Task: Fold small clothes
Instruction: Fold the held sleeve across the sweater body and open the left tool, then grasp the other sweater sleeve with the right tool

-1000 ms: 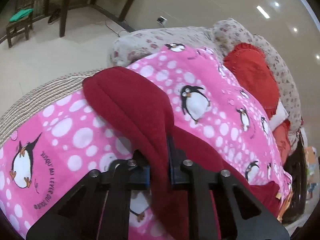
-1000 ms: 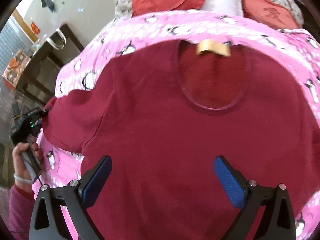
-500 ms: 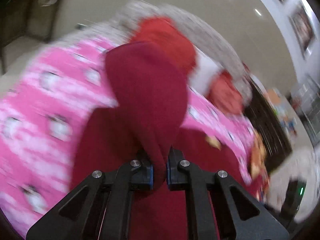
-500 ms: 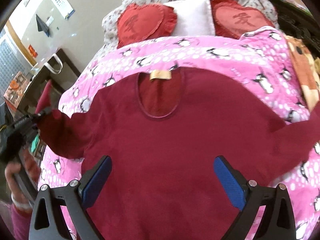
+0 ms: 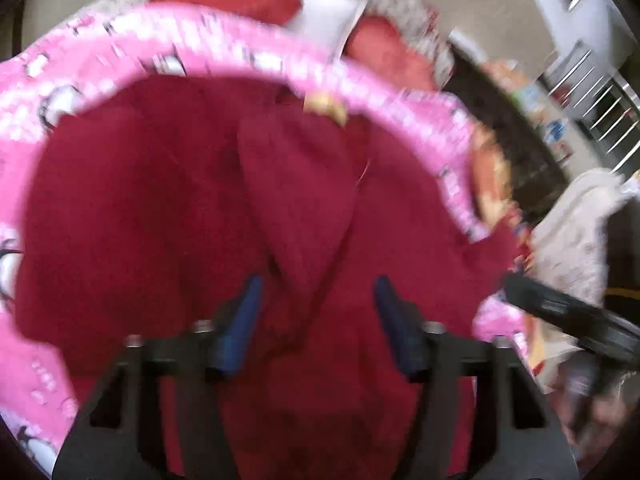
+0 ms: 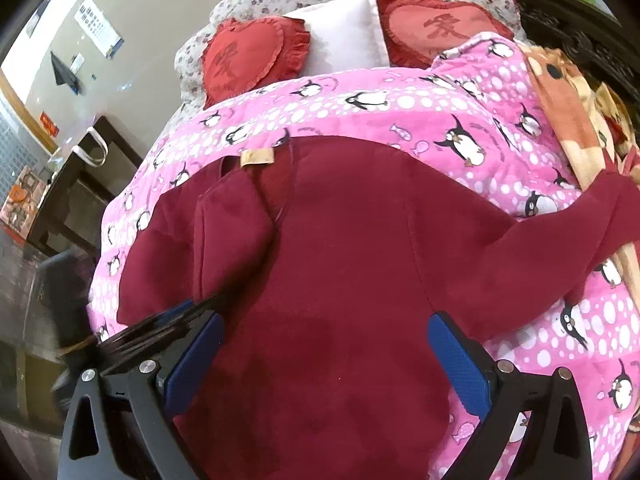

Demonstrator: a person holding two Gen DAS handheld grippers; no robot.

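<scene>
A dark red long-sleeved top (image 6: 340, 272) lies flat on a pink penguin blanket (image 6: 440, 120), its tan neck label (image 6: 257, 157) at the far end. Its left sleeve (image 6: 232, 232) lies folded over the body; the right sleeve (image 6: 560, 232) stretches out to the right. My left gripper (image 5: 316, 312) is open just above the folded sleeve (image 5: 296, 200); this view is blurred. My right gripper (image 6: 320, 360) is open and empty above the lower body of the top. The left gripper's tips (image 6: 172, 320) show blurred at the right view's lower left.
Two red heart cushions (image 6: 252, 56) and a white pillow (image 6: 344, 32) lie at the head of the bed. An orange patterned blanket (image 6: 576, 112) lies along the right edge. A dark bench with a white bag (image 6: 88, 152) stands left of the bed.
My left gripper carried the left sleeve over onto the top's body and opened, letting it go. The right gripper pulled back a little and stays open.
</scene>
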